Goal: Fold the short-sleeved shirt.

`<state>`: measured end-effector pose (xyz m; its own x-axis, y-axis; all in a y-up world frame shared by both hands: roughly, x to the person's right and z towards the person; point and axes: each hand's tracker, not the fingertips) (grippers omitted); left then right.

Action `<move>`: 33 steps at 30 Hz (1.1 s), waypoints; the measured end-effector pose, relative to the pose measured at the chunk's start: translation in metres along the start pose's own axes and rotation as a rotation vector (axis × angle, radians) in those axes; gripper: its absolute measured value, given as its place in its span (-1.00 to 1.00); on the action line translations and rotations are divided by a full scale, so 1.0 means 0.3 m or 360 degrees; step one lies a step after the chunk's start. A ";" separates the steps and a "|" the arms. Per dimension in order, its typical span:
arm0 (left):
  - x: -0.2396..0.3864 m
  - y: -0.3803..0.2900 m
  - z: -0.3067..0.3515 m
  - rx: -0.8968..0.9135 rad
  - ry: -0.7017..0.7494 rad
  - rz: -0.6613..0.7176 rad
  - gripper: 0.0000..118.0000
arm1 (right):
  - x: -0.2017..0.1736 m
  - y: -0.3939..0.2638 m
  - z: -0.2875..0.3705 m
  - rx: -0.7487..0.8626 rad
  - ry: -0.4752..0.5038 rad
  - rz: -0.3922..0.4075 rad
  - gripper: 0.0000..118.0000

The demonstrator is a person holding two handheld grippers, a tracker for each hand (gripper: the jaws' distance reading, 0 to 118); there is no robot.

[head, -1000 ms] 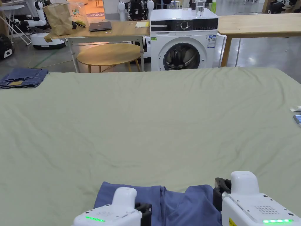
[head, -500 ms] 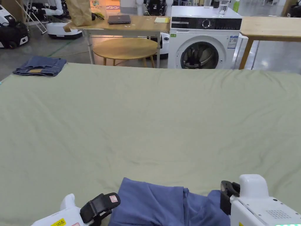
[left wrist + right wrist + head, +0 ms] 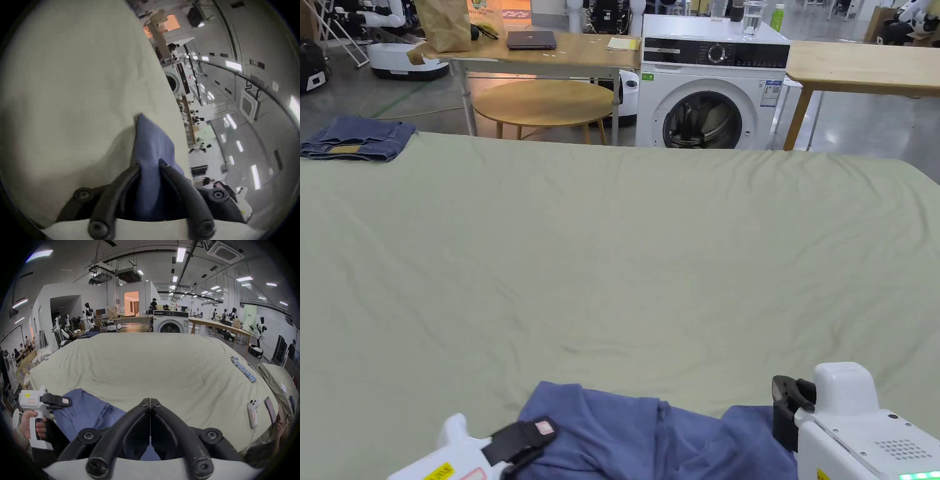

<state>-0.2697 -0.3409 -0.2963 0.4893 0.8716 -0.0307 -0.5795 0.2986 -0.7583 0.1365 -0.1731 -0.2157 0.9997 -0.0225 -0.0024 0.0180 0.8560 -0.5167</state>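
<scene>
Robotics lab: humanoid robots [image 3: 88,313], washing machine [image 3: 712,94], worktables [image 3: 862,62].

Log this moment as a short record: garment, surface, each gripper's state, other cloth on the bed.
garment: blue shirt, bunched at the near edge of the bed
surface: pale green sheet, wrinkled
left gripper: shut on a fold of the shirt
right gripper: jaws closed tip to tip, nothing seen between the tips
other cloth: folded jeans at the far left corner

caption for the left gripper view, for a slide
Left gripper pinching a fold of the blue shirt above the green sheet.
</scene>
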 end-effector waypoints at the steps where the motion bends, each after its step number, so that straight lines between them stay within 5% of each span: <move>1: -0.003 0.046 0.053 0.0057 0.0043 -0.0050 -0.90 | 0.001 -0.001 -0.002 0.0001 -0.0004 -0.0007 -1.00; 5: 0.102 0.160 0.176 0.0195 0.0269 -0.0568 -0.91 | 0.004 -0.009 -0.003 0.0006 -0.0005 -0.0029 -1.00; 8: 0.271 0.124 0.184 0.0226 0.0184 -0.0859 -0.91 | 0.008 -0.025 -0.003 0.0010 -0.0002 -0.0046 -1.00; 14: 0.687 -0.195 -0.003 0.0096 0.0028 -0.1804 -0.91 | 0.069 -0.052 0.018 0.0003 -0.0037 -0.0088 -1.00; 19: 0.769 -0.541 -0.246 -0.0228 0.0056 -0.2392 -0.91 | 0.182 -0.090 0.061 0.0007 -0.0138 -0.0133 -1.00; 24: 0.681 -0.686 -0.366 -0.0392 0.0145 -0.2532 -0.77 | 0.273 -0.133 0.089 -0.0008 -0.0222 -0.0149 -1.00; 28: 0.730 -0.607 -0.288 -0.0412 -0.0062 -0.2120 0.65 | 0.310 -0.150 0.091 -0.0026 -0.0225 -0.0168 -1.00; 33: 0.755 -0.408 -0.197 -0.0304 -0.0071 -0.1635 0.69 | 0.303 -0.157 0.078 -0.0072 -0.0134 -0.0208 -1.00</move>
<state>-0.0494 -0.2031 -0.2490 0.6615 0.2476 0.7079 0.2163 0.8408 -0.4962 0.2268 -0.2035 -0.1715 0.9866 -0.0869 0.1380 0.1490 0.8245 -0.5459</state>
